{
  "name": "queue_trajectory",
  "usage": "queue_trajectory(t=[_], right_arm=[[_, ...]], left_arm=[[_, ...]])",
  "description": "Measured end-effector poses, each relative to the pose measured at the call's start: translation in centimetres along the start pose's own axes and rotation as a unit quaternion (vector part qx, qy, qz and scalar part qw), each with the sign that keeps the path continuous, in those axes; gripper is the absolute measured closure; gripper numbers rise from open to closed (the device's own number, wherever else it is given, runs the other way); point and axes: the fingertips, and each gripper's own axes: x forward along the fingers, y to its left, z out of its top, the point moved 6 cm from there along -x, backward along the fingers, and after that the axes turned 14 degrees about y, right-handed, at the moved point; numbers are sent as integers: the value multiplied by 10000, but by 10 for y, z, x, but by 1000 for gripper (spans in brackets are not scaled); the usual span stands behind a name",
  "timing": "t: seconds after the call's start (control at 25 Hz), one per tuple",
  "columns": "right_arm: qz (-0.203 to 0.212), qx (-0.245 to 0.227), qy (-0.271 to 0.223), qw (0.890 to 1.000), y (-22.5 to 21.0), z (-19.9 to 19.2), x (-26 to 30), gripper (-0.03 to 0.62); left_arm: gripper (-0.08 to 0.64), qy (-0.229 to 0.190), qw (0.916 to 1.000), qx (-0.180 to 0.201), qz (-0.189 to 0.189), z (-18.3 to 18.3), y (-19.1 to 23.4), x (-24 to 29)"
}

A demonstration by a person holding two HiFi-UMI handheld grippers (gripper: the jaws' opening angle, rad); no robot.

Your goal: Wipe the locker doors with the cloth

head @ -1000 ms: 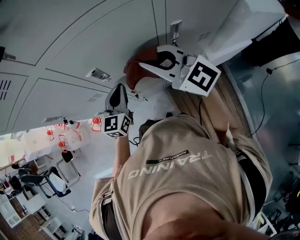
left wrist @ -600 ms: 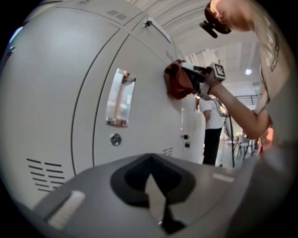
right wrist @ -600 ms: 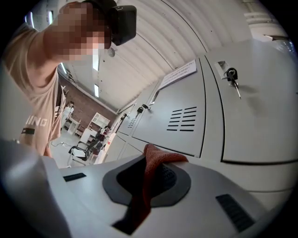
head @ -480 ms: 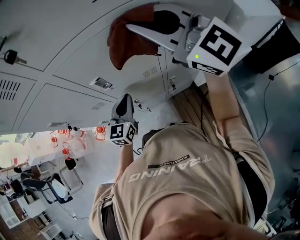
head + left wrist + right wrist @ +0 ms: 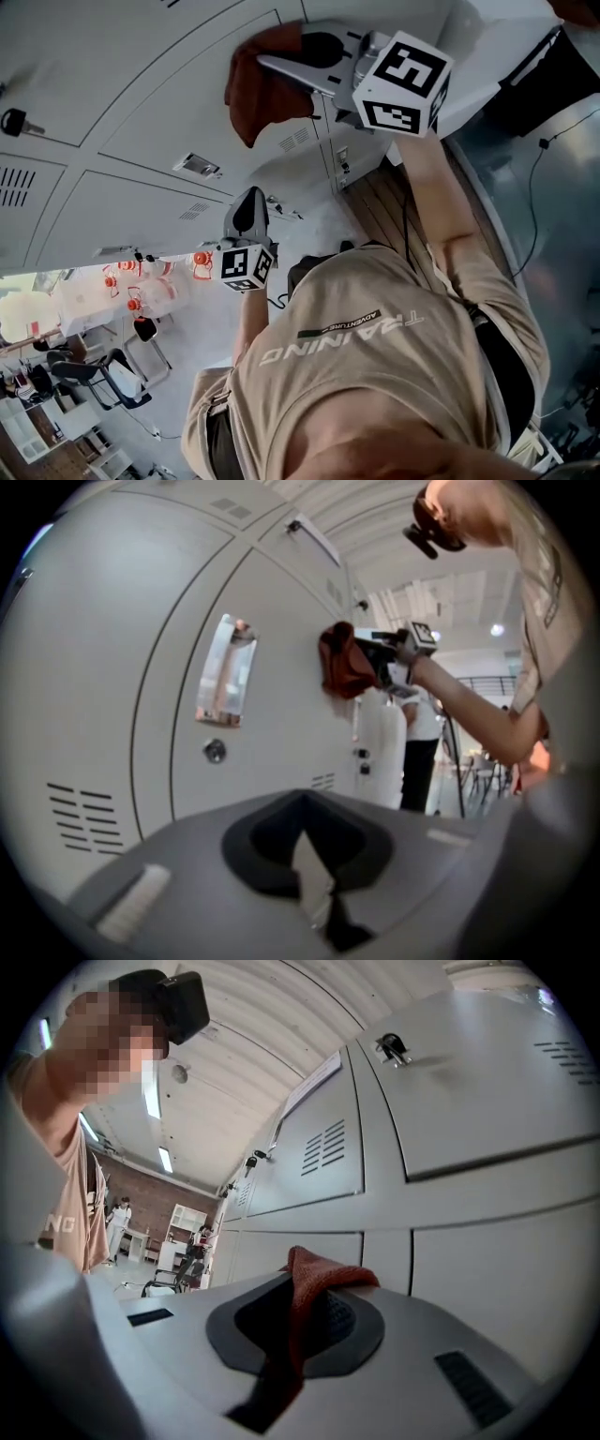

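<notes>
A rust-red cloth (image 5: pixel 258 89) is pressed against a grey locker door (image 5: pixel 141 103) high in the head view. My right gripper (image 5: pixel 281 66) is shut on it, arm stretched up. In the right gripper view the cloth (image 5: pixel 319 1279) bunches between the jaws of that gripper (image 5: pixel 305 1312), with locker doors (image 5: pixel 469 1082) just beyond. My left gripper (image 5: pixel 248 195) hangs lower, shut and holding nothing, pointing at the lockers. The left gripper view shows its jaws (image 5: pixel 305 855) closed together, with the cloth (image 5: pixel 345 663) farther along the locker row.
A key (image 5: pixel 17 122) sticks out of a lock at the left. A label holder (image 5: pixel 223 672) and a lock (image 5: pixel 215 751) sit on the nearest door. A person in a white top (image 5: pixel 422 752) stands at the lockers' end. Chairs (image 5: pixel 94 370) stand behind.
My right gripper has carried the cloth upward from a lower door to a higher one, then shifted slightly. The left gripper has hardly moved.
</notes>
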Motion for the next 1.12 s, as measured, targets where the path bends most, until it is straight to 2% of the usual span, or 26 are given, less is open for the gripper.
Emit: queue_trajectory(t=[0.4,0.68,0.88,1.12], right_arm=[[162,980,447,9940,16,-110,19,565],[243,1343,942,9861,23,-167,29,565],[289,1604,1444,9760,27,-212,34,565],[517,1876,1570,9682,32,-252,43,565]], left_arm=[[555,97,9999,-11,74,-14,-11,-17],[555,139,9998,-58,129,-20,-10,-24],[555,173,9996,-179,162,-28,-10,-20],[555,211,9996,-158,120,-26,-14,-13]])
